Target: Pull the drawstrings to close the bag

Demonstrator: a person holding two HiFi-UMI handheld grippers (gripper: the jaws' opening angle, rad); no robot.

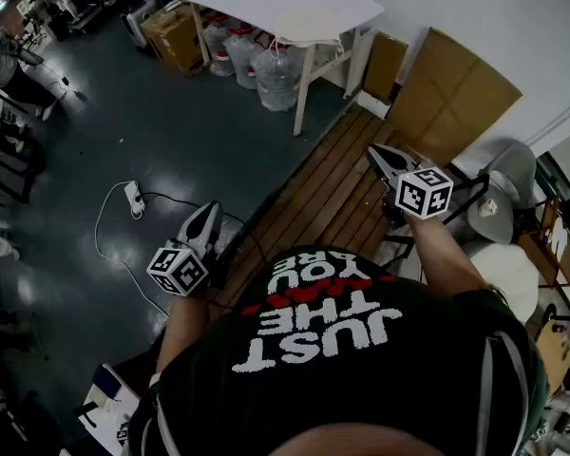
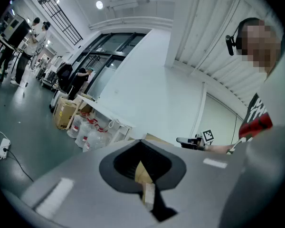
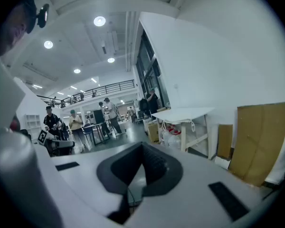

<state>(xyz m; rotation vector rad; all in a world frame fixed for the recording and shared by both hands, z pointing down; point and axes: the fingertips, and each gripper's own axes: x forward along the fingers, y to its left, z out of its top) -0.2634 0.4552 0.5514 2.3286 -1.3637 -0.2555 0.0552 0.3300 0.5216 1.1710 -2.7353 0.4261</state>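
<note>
The head view is showing the left gripper (image 1: 210,209) over dark floor (image 1: 171,131), the right gripper (image 1: 374,152) over wooden boards (image 1: 328,193); only the gripper views are showing the jaws, each pair pressed together and empty, a white table (image 3: 183,114) beyond; the bag is appearing in no view.

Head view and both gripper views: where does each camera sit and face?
Head view: on the head, facing steeply down; shirt, left gripper, right gripper.
Left gripper view: on that gripper, facing along its shut jaws; shirt at right.
Right gripper view: likewise; person's head upper left.
All three share the white table.
</note>
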